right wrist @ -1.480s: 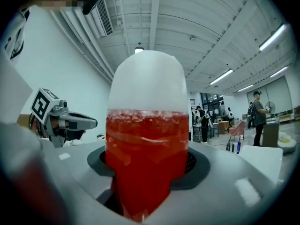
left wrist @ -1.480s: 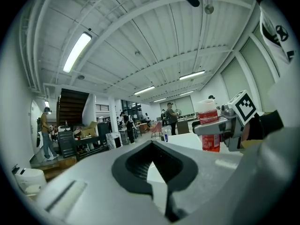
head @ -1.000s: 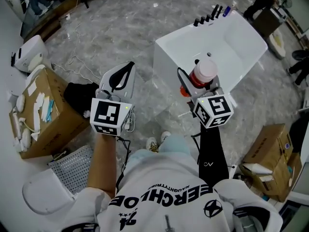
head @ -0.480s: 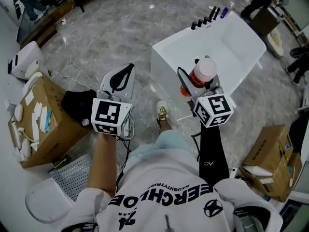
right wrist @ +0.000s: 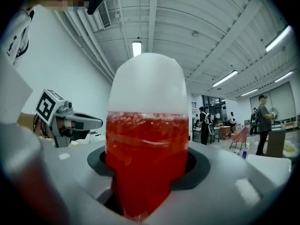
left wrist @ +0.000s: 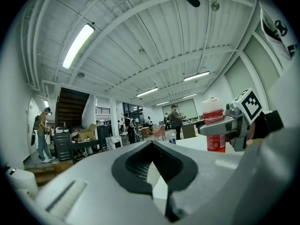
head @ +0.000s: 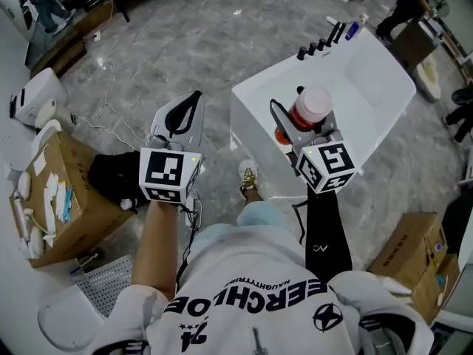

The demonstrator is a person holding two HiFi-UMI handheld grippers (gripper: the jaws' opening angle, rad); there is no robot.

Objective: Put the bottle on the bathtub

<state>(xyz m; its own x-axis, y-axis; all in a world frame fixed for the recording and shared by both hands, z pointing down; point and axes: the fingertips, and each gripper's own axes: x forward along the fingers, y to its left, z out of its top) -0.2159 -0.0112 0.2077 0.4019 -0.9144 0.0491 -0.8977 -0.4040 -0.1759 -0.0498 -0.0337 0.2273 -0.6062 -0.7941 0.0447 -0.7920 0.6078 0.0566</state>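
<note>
Over the near end of the white rectangular bathtub [head: 384, 87], as the head view lines it up, the right claw [head: 299, 124] has both jaws clamped on the red plastic bottle with a white domed cap [head: 312, 108]. The bottle is upright, body pinched between the pads, cap standing clear above them. It's in the air, resting on nothing. The left claw [head: 177, 120] is off to the left over the grey marble floor [head: 185, 43], jaws closed together with nothing between them, well apart from the tub.

So this reads as the carry step: bottle in hand, placement not yet made. The next move, by my judgement, calls for lowering the base square onto a flat stretch of rim, and parting the jaws only once it sits.

The rim is a narrow band (little margin either side, with the basin dropping away inside). The far rim already carries a row of small dark bottles [head: 319, 44]; the near and left rims look bare. The person's shoe [head: 248, 176] is just beside the near wall, and the cardboard box [head: 52, 198] lies well clear.
</note>
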